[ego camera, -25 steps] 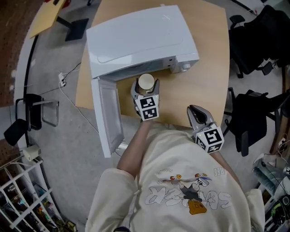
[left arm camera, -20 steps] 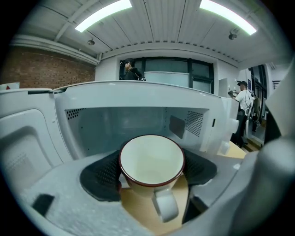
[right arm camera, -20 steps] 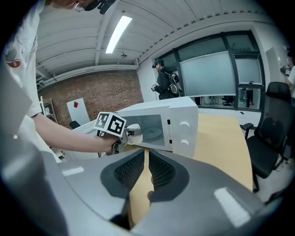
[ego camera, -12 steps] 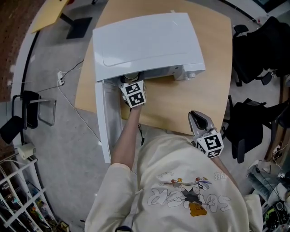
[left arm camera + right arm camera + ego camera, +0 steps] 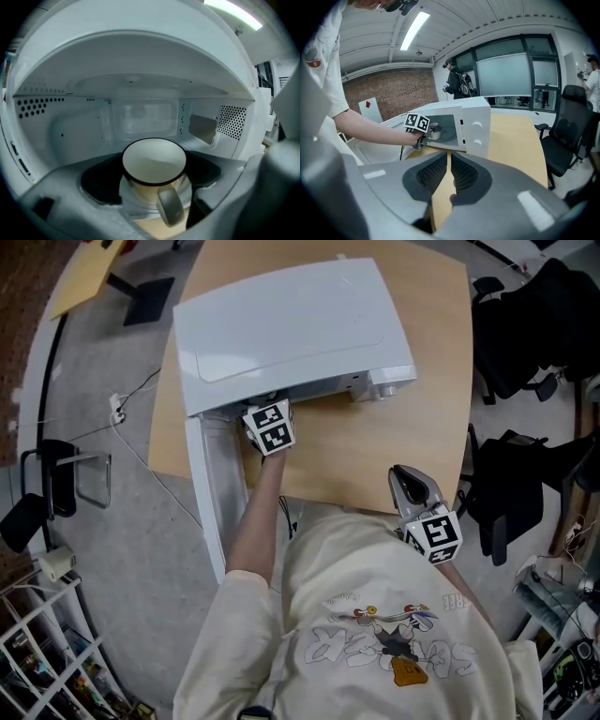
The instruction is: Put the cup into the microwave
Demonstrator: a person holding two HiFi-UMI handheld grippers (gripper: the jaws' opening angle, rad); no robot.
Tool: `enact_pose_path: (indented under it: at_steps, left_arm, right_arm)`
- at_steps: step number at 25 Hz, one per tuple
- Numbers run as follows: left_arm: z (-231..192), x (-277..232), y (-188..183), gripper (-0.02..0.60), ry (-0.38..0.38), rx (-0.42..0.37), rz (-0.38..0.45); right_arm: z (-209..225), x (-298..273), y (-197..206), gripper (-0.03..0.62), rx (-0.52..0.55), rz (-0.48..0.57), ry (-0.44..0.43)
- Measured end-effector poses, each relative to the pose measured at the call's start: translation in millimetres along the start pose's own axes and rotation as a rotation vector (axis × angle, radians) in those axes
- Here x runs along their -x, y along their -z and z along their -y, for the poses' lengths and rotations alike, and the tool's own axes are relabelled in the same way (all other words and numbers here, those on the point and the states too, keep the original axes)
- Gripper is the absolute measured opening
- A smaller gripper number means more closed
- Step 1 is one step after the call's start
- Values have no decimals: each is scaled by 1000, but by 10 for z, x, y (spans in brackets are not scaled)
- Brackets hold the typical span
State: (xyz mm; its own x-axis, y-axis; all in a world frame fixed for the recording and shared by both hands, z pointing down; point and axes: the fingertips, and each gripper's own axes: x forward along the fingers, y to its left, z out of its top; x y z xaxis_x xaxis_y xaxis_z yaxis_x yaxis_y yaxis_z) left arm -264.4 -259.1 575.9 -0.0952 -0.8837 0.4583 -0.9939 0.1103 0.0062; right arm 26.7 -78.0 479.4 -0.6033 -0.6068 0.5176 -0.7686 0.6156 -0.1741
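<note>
The white microwave (image 5: pixel 291 324) stands on the wooden table (image 5: pixel 394 446) with its door (image 5: pixel 208 493) swung open to the left. In the left gripper view a cream cup (image 5: pixel 153 161) with a dark rim sits inside the cavity, handle toward the camera. My left gripper (image 5: pixel 153 186) is shut on it, one jaw on each side. From the head view only that gripper's marker cube (image 5: pixel 269 426) shows at the cavity mouth. The right gripper view shows the cup (image 5: pixel 434 131) inside the microwave (image 5: pixel 461 129). My right gripper (image 5: pixel 405 474) hangs shut and empty over the table's near edge.
Black office chairs (image 5: pixel 525 324) and a dark bag on a chair (image 5: pixel 516 484) stand right of the table. A cable (image 5: pixel 141 427) trails on the floor at left. A white wire rack (image 5: pixel 47 662) is at bottom left. People (image 5: pixel 457 84) stand far behind.
My left gripper has carried the cup from just in front of the microwave into the cavity. The right gripper has stayed where it was.
</note>
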Motion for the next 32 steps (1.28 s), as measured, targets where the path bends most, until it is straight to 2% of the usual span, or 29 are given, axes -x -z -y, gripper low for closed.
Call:
enact_pose_path:
  at_steps: [3,9,13,17,20,25,32]
  left_arm:
    - [21,50,-1,438,10,-1,13]
    - [98,364,82,448,18,10,20]
    - [205,731,72,317,20,-47,38]
    - [252,1101,54,174,-13,-39,50]
    - [346,1336,95,9,-19,-51,15]
    - [591,1722,-5,5,52,-33,42]
    - [868,2037,180,5,131,-47,-2]
  right_arm:
    - [25,11,2,34,-8,4,3]
    - [8,28,5,37,-9,21,-13]
    - [-18,19,-14,8,-4,35,-23]
    - [-36,-9,4,6,9,26,-21]
    - [-53,-5,44,6,1,10,-21]
    - [-142,-6,125,6,-20,-16,-62]
    - [-153,7,195,6,-48,-25,-82]
